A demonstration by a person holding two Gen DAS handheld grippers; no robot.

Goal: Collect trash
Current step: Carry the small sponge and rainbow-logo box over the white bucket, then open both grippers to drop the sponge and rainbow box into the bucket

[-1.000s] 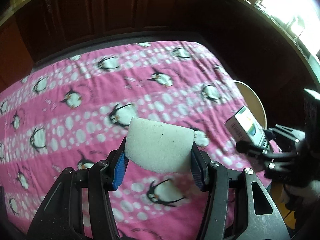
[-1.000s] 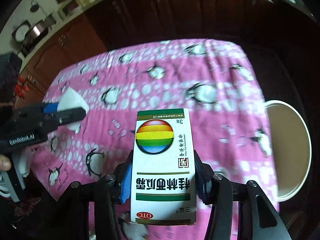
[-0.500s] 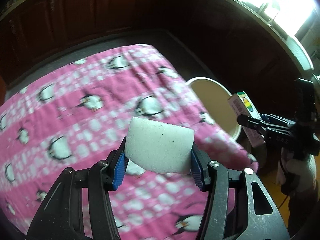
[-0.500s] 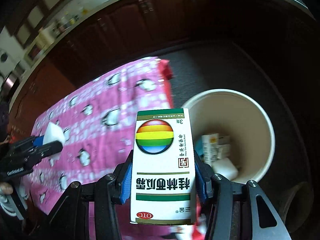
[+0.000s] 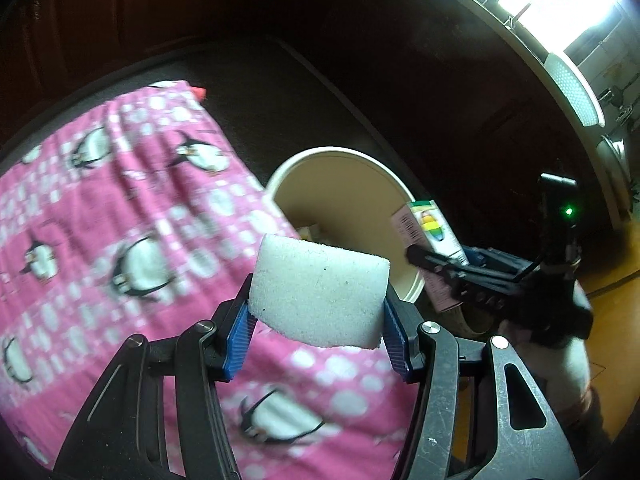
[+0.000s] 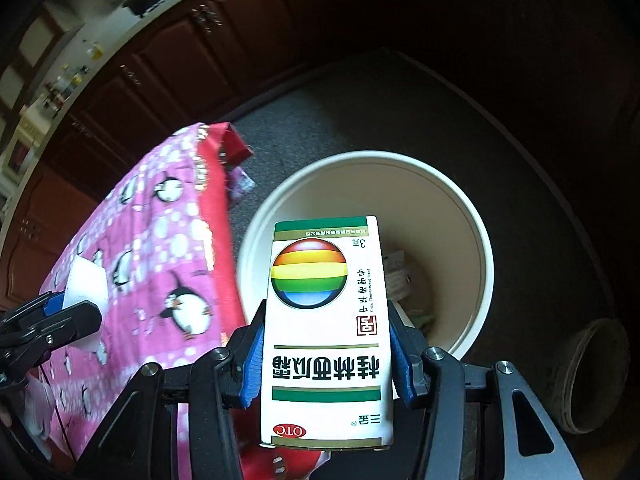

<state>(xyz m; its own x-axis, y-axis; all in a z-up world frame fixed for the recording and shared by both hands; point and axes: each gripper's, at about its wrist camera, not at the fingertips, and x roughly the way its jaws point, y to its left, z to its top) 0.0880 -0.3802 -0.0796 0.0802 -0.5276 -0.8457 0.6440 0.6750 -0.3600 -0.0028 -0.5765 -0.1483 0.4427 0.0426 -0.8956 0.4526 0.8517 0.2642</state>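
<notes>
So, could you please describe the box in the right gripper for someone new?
Find the cream bin on the floor beside the pink penguin cloth. Above its mouth, the right gripper holds a white box, unlike the plain foam block because of its rainbow ball.

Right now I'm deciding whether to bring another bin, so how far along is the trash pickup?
Partly done: the white bin already holds a few small boxes at its bottom. In hand: the left gripper, jaws opening, has a white foam block between its pads; the right gripper clamps a medicine box above the bin. Left: dropping both in. The visible pink penguin cloth shows no other trash.
</notes>
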